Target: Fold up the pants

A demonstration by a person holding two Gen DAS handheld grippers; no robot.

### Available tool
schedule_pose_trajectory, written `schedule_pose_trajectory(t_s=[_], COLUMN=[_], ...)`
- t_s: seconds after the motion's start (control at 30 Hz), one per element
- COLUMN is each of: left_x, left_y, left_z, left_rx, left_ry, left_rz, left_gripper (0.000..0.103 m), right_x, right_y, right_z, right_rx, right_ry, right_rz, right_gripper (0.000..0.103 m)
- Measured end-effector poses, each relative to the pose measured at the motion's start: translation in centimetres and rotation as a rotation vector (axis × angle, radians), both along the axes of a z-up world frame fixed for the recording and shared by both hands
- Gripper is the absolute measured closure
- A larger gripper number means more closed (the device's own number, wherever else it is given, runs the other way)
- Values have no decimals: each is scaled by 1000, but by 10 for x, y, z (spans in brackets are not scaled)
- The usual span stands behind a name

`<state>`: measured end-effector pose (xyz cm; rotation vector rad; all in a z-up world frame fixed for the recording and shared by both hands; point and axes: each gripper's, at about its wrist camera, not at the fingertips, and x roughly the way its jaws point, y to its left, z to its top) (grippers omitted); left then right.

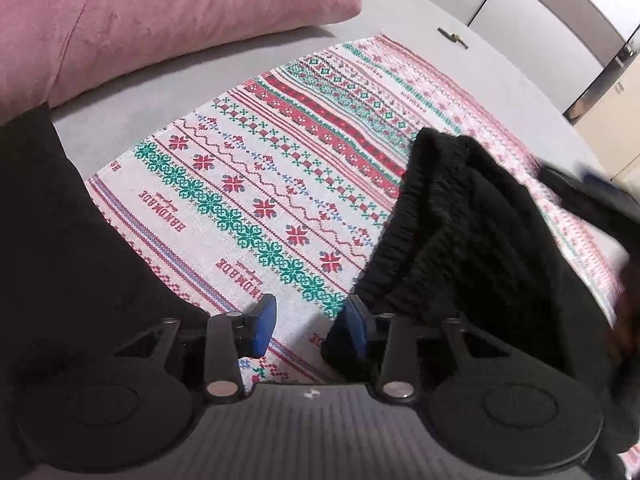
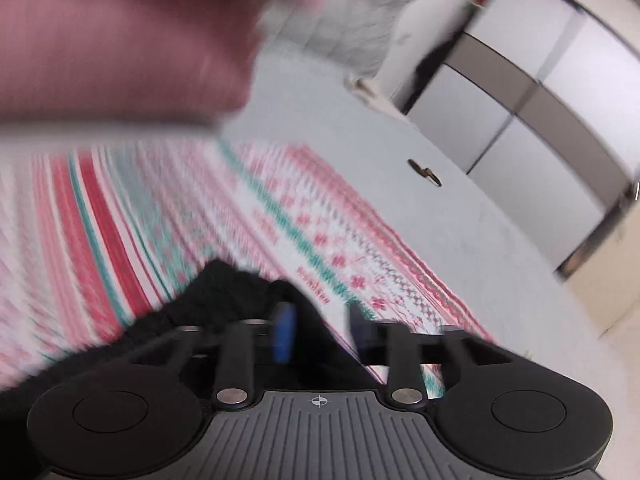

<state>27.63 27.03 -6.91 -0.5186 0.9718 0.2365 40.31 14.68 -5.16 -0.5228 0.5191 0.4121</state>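
Left gripper [image 1: 306, 326]: jaws spread, nothing between the blue pads, patterned cloth [image 1: 256, 184] below.
Right gripper [image 2: 320, 330]: jaws apart over blurred black fabric, pinching nothing.
Pants [image 1: 472, 240]: bunched black heap at three o'clock of the left gripper, on the cloth.
Pillow [image 1: 160, 20]: pink, eleven o'clock, farthest.

Word "HANDMADE" readable on my patterned cloth [image 1: 256, 184], printed in red capitals, sideways in left wrist view, near cloth's left edge. Second "HANDMADE" further down same stripe, partly clear. Small script line beside each, too small for me to read. Further red letters near cloth's edges cut off, unreadable. Right wrist view too blurred; nothing legible there.
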Motion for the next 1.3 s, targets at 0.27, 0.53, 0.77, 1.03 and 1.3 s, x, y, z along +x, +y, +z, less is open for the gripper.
schedule_pose_trajectory(t_s=[0.27, 0.53, 0.77, 1.03, 1.3], left_x=[-5, 6, -3, -34, -42], left_y=[-7, -40, -52, -33, -9], left_z=[7, -12, 2, 26, 25], left_rx=[-118, -64, 63, 95, 86], left_ry=[-75, -3, -81, -110, -91], left_rz=[11, -1, 55, 107, 117], left_gripper=[25, 6, 58, 60, 60], right_x=[-112, -242, -253, -277, -299], right_y=[-219, -451, -478, -494, -563], right_z=[28, -23, -9, 0, 12], right_rx=[168, 443, 596, 606, 665], right_ry=[174, 300, 324, 327, 234], right_rz=[-326, -908, -948, -977, -1154], right_gripper=[33, 33, 33, 30, 23])
